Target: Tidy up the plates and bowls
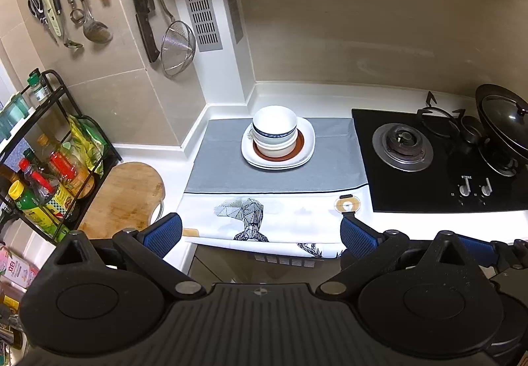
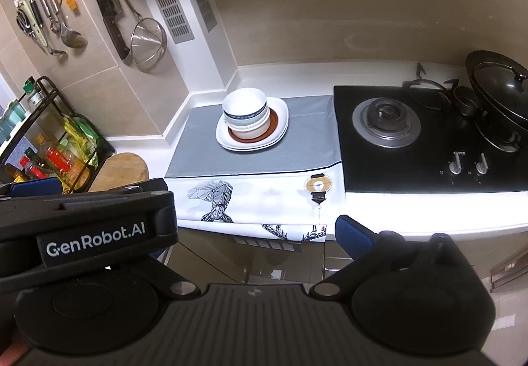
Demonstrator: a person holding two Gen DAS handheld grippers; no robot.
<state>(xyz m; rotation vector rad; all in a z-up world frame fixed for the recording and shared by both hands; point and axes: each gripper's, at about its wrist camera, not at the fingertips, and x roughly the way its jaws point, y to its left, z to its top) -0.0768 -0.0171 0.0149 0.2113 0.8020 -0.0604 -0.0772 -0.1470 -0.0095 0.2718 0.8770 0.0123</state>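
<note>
A stack of bowls [image 1: 274,131] [image 2: 246,115] stands on a brown-rimmed plate [image 1: 299,146], which rests on white squarish plates [image 1: 308,141] [image 2: 282,115]. The top bowl is plain white, and the one under it has a blue band. The pile sits on the grey part of a cloth mat [image 1: 224,171] at the back of the counter. My left gripper [image 1: 260,235] hangs open and empty off the counter's front edge, well short of the stack. My right gripper [image 2: 255,244] is also open and empty, lower and further back. The left gripper's body [image 2: 89,227] hides its left finger.
A black gas hob [image 1: 412,174] lies right of the mat, with a lidded wok [image 1: 505,125] on its far burner. At the left are a wooden cutting board [image 1: 128,194] and a bottle rack [image 1: 49,168]. Knives, ladles and a strainer [image 1: 178,47] hang on the wall.
</note>
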